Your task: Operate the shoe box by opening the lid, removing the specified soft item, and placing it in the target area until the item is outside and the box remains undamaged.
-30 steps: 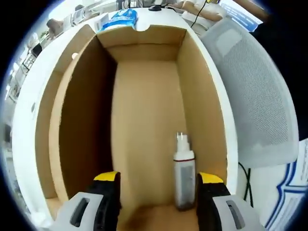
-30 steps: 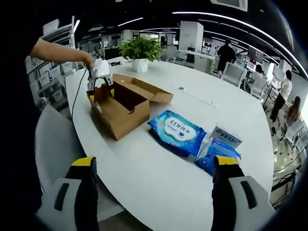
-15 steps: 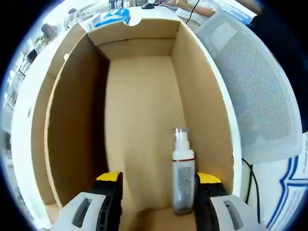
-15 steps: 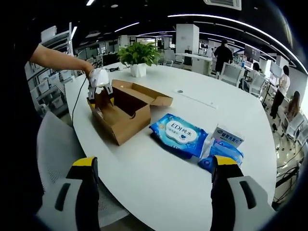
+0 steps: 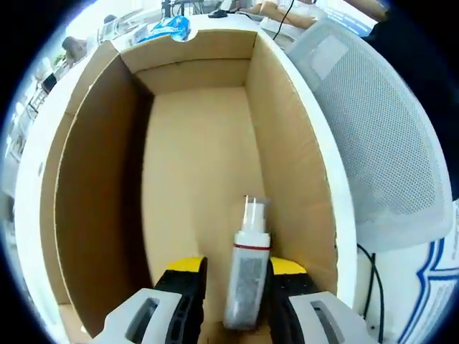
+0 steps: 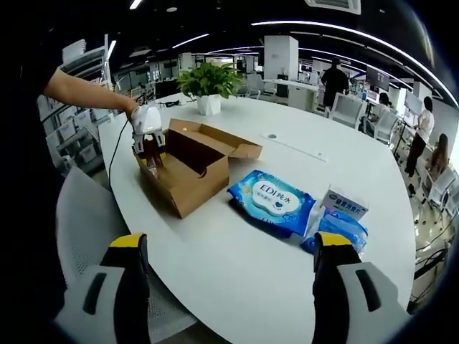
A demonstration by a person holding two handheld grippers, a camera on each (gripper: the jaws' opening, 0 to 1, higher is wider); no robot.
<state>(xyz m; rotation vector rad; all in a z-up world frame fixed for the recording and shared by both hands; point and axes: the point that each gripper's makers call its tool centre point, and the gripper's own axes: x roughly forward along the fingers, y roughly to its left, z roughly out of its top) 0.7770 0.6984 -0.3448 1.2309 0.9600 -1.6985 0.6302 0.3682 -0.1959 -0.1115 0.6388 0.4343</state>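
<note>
The open cardboard shoe box (image 5: 201, 165) is seen from above in the left gripper view. Inside, near its right wall, lies a small white spray bottle (image 5: 244, 276) with a red band and a clear cap. My left gripper (image 5: 237, 271) is down in the box, its yellow-tipped jaws shut against both sides of the bottle. The right gripper view has the same box (image 6: 190, 172) on the white table (image 6: 237, 272), lid flap folded back, with the left gripper (image 6: 147, 125) held over its far end by a person's arm. My right gripper (image 6: 231, 247) hangs open above the table's near edge, holding nothing.
A blue wet-wipe pack (image 6: 272, 201), a small white and blue carton (image 6: 344, 204) and another blue pack (image 6: 337, 229) lie right of the box. A potted plant (image 6: 211, 82) stands behind. A grey mesh chair (image 5: 380, 143) sits beside the table. People stand far back.
The left gripper's jaws have closed from wide apart onto the spray bottle and moved slightly deeper into the box. The right gripper has stayed open and nearly still.
</note>
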